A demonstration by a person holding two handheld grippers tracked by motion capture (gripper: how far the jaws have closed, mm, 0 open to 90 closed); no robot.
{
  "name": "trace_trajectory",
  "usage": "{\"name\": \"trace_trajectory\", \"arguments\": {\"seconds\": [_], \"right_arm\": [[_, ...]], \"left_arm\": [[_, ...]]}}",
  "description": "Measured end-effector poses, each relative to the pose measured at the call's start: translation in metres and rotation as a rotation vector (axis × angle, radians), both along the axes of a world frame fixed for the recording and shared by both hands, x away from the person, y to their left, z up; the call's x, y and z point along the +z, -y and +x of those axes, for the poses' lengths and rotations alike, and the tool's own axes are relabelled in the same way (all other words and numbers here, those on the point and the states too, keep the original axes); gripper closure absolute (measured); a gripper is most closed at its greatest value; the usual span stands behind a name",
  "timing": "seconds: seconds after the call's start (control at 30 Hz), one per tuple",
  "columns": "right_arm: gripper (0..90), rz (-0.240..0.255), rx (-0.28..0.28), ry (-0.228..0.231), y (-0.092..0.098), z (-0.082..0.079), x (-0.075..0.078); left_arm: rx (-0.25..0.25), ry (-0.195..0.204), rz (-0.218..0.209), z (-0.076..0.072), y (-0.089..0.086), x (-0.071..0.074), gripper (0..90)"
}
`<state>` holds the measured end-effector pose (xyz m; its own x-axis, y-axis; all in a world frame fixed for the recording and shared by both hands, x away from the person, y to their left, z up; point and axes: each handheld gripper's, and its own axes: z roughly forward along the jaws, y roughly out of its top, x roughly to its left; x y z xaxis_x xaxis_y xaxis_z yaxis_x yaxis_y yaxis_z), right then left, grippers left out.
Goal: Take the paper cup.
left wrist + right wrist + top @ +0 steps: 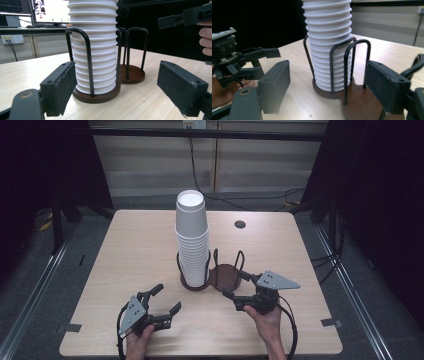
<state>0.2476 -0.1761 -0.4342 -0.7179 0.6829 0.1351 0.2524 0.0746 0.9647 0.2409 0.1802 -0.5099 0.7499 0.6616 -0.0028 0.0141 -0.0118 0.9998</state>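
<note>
Nothing has been picked up yet, as far as I can judge: my left claw (166, 299) sits low over the near-left part of the tabletop (125, 250) with its jaws spread wide and empty, and my right claw (238, 284) hangs just beside the near edge of the holder, jaws likewise apart and gripping nothing. The stack of white paper cups (192, 240) stands whole in the left ring of the cup holder (210, 276), a dark brown double base with black wire loops rising around each round seat; the right seat (225, 275) is bare. So I read the work as barely begun, with all of the lifting or moving of cups left to do. From the left gripper view the stack (94, 47) looks tightly nested, each rolled rim forming a ridge down its side, upright and centred between the wires. The right gripper view shows it (328, 45) from the other side, standing behind the empty seat's loops (350, 65), with the left claw (265, 53) off to that view's left. The top cup sits higher than the rest, mouth down, its flat bottom facing the high camera.
</note>
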Motion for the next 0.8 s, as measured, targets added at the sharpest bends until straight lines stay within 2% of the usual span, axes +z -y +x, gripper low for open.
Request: {"name": "trace_trajectory", "arguments": {"seconds": [0.23, 0.57, 0.8], "right_arm": [[20.1, 0.009, 0.043, 0.002, 0.001, 0.006, 0.012], [19.7, -0.001, 0.064, 0.000, 0.002, 0.012, 0.025], [15.7, -0.006, 0.084, -0.017, 0.001, 0.019, 0.035]], "left_arm": [[0.000, 0.000, -0.002, 0.000, 0.000, 0.000, 15.8], [-0.001, 0.001, 0.000, 0.000, 0.000, 0.000, 15.8], [-0.002, 0.000, 0.000, 0.000, 0.000, 0.000, 15.8]]}}
